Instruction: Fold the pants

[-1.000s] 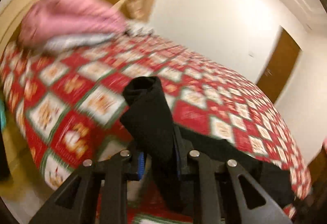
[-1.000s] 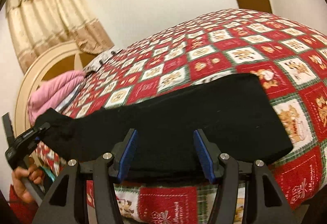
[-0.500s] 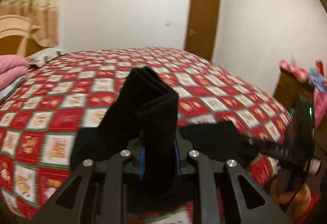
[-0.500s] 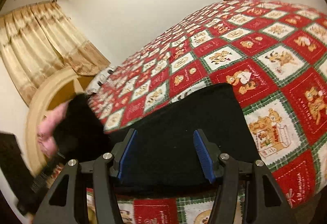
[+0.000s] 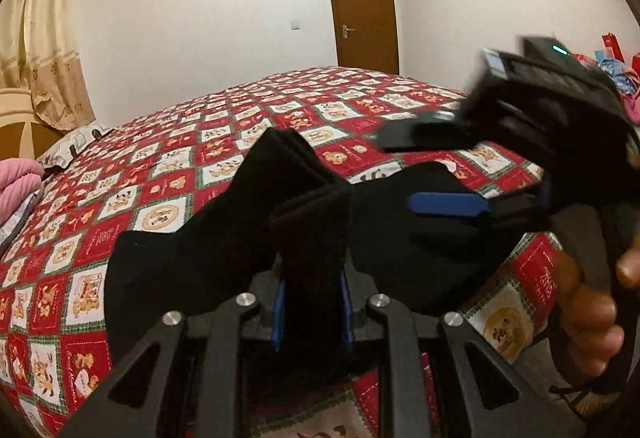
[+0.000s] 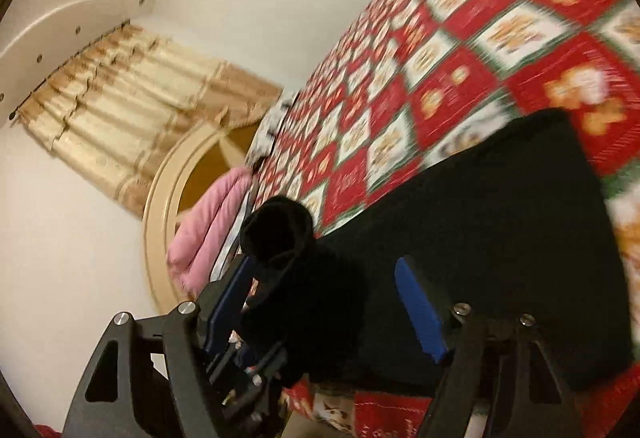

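Observation:
Black pants (image 5: 192, 254) lie along the near edge of the bed. My left gripper (image 5: 312, 312) is shut on one end of the pants, which stands up bunched between its blue pads. My right gripper (image 6: 324, 302) is open over the pants (image 6: 500, 222), its jaws wide apart. It also shows in the left wrist view (image 5: 444, 174), close on the right above the other end of the pants. In the right wrist view the lifted end of the pants (image 6: 276, 230) sits just in front of the left finger.
The bed has a red, white and green patchwork quilt (image 5: 224, 142). A pink folded blanket (image 6: 208, 230) and a round headboard (image 6: 160, 210) are at its head. A brown door (image 5: 362, 4) stands in the far wall. Clutter sits at the right (image 5: 616, 58).
My left gripper has carried the held end of the pants toward my right gripper, doubling the pants over. My right gripper has tilted and now sits close beside the lifted end.

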`<state>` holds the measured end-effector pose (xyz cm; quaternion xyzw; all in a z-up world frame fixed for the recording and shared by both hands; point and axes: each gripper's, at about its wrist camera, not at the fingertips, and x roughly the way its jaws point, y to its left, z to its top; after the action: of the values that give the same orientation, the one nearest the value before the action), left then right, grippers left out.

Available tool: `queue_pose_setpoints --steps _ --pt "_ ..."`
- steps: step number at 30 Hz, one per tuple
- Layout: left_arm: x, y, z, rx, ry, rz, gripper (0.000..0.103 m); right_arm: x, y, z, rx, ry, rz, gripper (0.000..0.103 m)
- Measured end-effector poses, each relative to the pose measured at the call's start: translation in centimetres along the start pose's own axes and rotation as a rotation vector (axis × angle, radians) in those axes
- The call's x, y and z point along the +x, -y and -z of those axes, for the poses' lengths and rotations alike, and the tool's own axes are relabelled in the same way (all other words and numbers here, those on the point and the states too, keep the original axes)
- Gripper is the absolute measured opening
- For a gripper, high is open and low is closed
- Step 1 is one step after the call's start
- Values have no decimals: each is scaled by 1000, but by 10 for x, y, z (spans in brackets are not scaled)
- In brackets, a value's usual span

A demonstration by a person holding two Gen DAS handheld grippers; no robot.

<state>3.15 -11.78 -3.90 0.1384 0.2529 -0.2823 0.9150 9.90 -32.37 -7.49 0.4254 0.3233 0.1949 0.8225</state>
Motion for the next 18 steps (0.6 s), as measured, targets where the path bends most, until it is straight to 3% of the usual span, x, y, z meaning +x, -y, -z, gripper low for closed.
queue_pose_setpoints --steps 3,7,14,16,17,18 --pt "2 5 3 21 -4 -9 23 21 -5 -4 -6 -63 -42 75" --pt "3 9 7 47 -6 -15 23 45 -17 -5 -78 -134 -21 76" --pt "7 16 10 78 -11 -15 23 62 -22 -10 -178 -162 34 75" --pt "7 20 11 95 -12 -20 23 65 -24 -7 -234 -165 57 48" --pt "8 21 12 101 -15 -22 23 64 -20 -8 -241 -171 62 29" --pt "10 22 13 101 -30 -18 23 62 -18 -7 -244 -166 78 28"
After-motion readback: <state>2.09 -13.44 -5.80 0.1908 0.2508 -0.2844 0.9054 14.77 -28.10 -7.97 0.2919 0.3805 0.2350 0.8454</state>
